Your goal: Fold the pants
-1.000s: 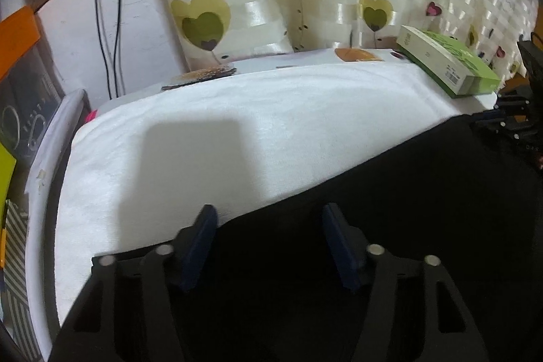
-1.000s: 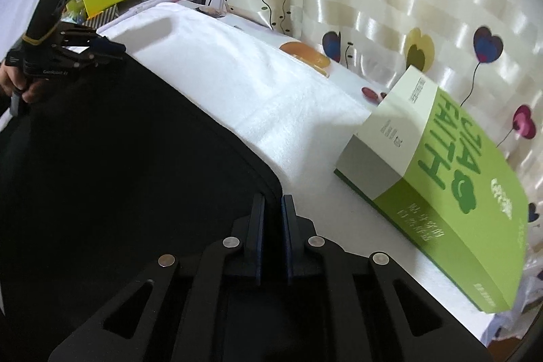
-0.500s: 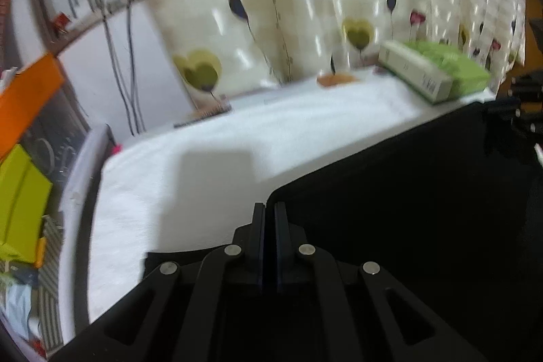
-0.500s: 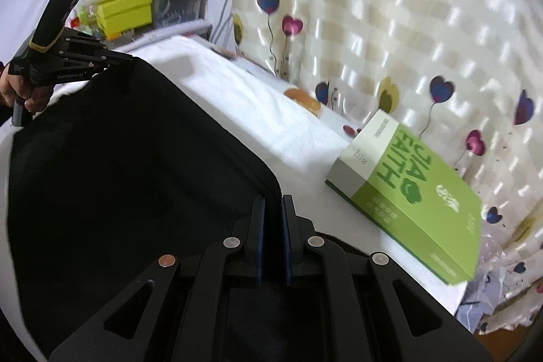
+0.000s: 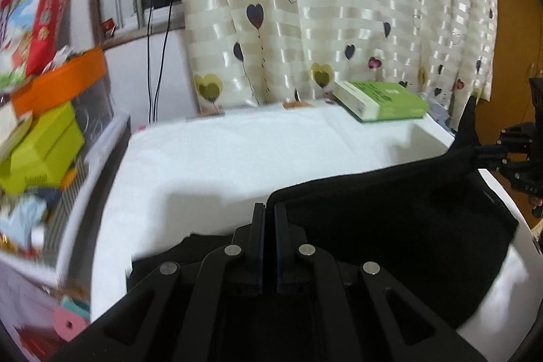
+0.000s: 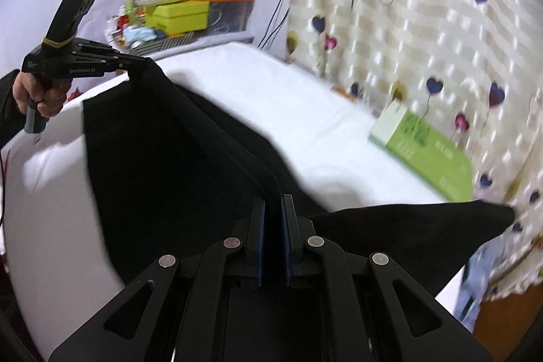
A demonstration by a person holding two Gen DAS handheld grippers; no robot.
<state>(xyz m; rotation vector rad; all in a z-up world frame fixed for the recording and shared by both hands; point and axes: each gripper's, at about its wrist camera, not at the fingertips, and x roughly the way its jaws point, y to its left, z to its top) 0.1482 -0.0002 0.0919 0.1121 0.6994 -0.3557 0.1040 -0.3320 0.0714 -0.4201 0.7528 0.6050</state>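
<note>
We hold the black pants (image 5: 390, 226) lifted at two corners above the white-covered table (image 5: 237, 151). In the left wrist view, the left gripper (image 5: 268, 212) at six o'clock has its fingers pressed together on a corner of the cloth's edge, and the fabric runs off toward three o'clock, where the right gripper (image 5: 482, 151) pinches the far corner in a raised peak. Only this view gives us the clutter at nine o'clock: an orange box (image 5: 57, 83) stacked over yellow-green boxes (image 5: 44, 151), and a cable (image 5: 157, 56) hanging down the wall at eleven.

The right wrist view shows what that one cannot: the person's hand (image 6: 37, 94) at nine o'clock gripping the left gripper's handle, with the left gripper (image 6: 137, 68) nipping the cloth's far corner. Here the right gripper (image 6: 273, 209) at six o'clock clamps the hem between nearly closed fingers, and a loose flap of the pants (image 6: 407, 236) sticks out toward four o'clock, past the table's edge. The green book (image 6: 424, 148) lies blurred at three o'clock below the heart-printed curtain (image 6: 407, 22); in the left wrist view the same book (image 5: 380, 100) sits sharper at one o'clock, on the far side of the table.
</note>
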